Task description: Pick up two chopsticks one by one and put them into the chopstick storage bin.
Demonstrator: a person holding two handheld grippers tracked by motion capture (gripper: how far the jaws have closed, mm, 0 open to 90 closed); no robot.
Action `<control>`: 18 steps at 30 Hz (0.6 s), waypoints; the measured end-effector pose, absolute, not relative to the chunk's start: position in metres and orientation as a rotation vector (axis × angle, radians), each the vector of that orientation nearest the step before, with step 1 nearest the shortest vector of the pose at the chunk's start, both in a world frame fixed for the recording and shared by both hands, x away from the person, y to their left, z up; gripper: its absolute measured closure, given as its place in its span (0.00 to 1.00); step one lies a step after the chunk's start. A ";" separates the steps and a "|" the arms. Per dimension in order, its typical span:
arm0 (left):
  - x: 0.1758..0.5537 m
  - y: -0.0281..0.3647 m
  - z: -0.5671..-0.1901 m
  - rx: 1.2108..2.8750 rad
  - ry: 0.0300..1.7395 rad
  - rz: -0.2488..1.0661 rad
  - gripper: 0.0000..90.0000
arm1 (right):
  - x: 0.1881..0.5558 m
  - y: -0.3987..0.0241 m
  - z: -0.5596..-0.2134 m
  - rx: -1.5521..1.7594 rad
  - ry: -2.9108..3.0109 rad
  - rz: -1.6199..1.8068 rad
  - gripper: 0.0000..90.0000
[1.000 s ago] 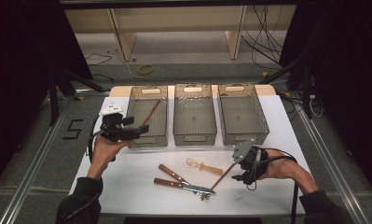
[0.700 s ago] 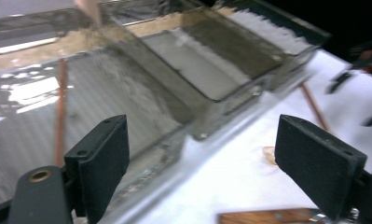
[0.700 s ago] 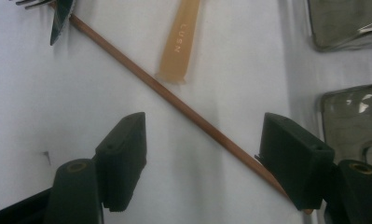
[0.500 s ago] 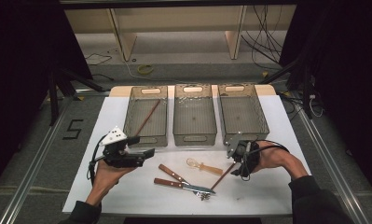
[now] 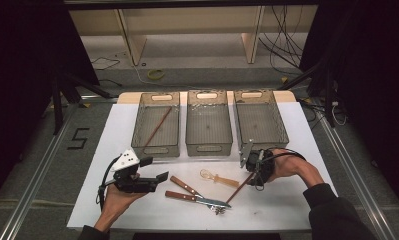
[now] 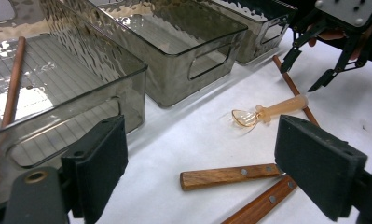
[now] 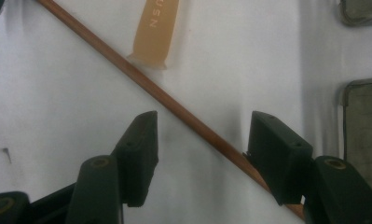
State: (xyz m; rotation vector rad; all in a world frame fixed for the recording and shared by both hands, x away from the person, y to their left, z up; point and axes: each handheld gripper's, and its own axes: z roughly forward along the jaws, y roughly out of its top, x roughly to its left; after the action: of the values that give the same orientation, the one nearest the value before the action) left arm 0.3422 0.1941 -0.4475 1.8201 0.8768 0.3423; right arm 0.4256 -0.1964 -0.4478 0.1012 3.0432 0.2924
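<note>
Brown and thin, the chopstick (image 7: 174, 106) lies slantwise on the white table (image 5: 297, 200), near the right bin (image 5: 259, 120) and just right of the spoon (image 5: 219, 178). It runs between the jaws of the right gripper (image 7: 200, 154), which have just been closing; one pad is at the stick, the other stands off, so nothing is pinched yet. To do this pick well, I would centre the stick between the pads, keep the tips low to the table, then squeeze squarely across the shaft so it cannot roll out. Lift level, since so long a stick will swing. The left gripper (image 6: 200, 172) hangs wide open and empty over the two knives (image 6: 230, 175). Another chopstick (image 5: 156, 129) already lies in the left bin (image 5: 157, 125).
</note>
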 end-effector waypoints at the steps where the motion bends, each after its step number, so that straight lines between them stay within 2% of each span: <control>1: 0.342 0.194 -0.448 1.827 0.875 0.338 0.18 | 0.426 -0.196 -0.448 0.105 3.047 0.288 0.49; 12: 0.340 0.193 -0.453 1.859 0.868 0.333 0.19 | 0.432 -0.192 -0.456 0.111 3.098 0.215 0.53; 18: 0.339 0.193 -0.453 1.852 0.870 0.337 0.19 | 0.432 -0.192 -0.456 0.107 3.114 0.207 0.60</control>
State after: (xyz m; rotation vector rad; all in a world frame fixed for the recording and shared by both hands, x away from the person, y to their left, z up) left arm 0.3394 0.1928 -0.4527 1.8517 0.8703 0.3372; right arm 0.4317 -0.1920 -0.4556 0.1075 3.1135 0.2066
